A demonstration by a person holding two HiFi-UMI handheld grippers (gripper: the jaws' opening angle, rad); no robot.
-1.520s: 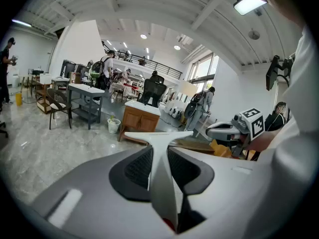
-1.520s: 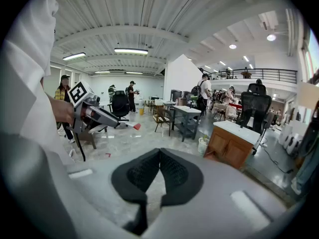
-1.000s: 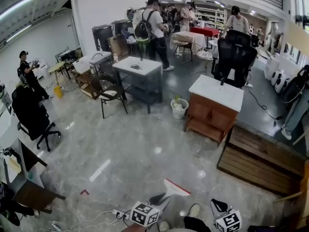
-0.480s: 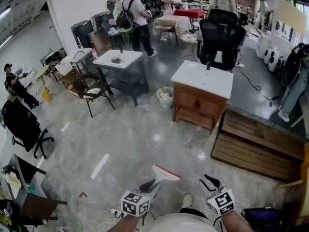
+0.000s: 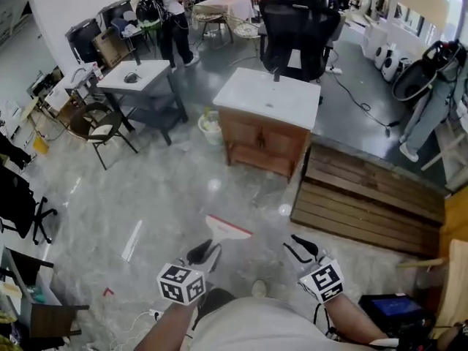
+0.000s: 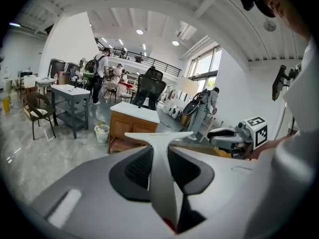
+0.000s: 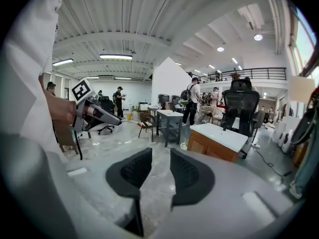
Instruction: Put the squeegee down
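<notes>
The squeegee [image 5: 227, 229] has a white handle and a wide blade with a red edge. My left gripper [image 5: 205, 253] is shut on its handle and holds it out over the floor, blade forward. In the left gripper view the white handle [image 6: 160, 153] runs between the black pads, with the blade crosswise beyond them. My right gripper [image 5: 300, 248] is level with it on the right. Its jaws are opening, and in the right gripper view [image 7: 160, 171] only floor shows between the pads.
A wooden cabinet with a white top [image 5: 267, 97] stands ahead, a white bucket [image 5: 210, 129] to its left. A low wooden platform [image 5: 365, 199] lies ahead on the right. Farther off are a black office chair [image 5: 296, 28], a grey table [image 5: 135, 79] and people.
Both grippers have moved forward across the floor toward the cabinet, which now looks closer. The right gripper's jaws have spread apart. The squeegee stays in the left gripper.
</notes>
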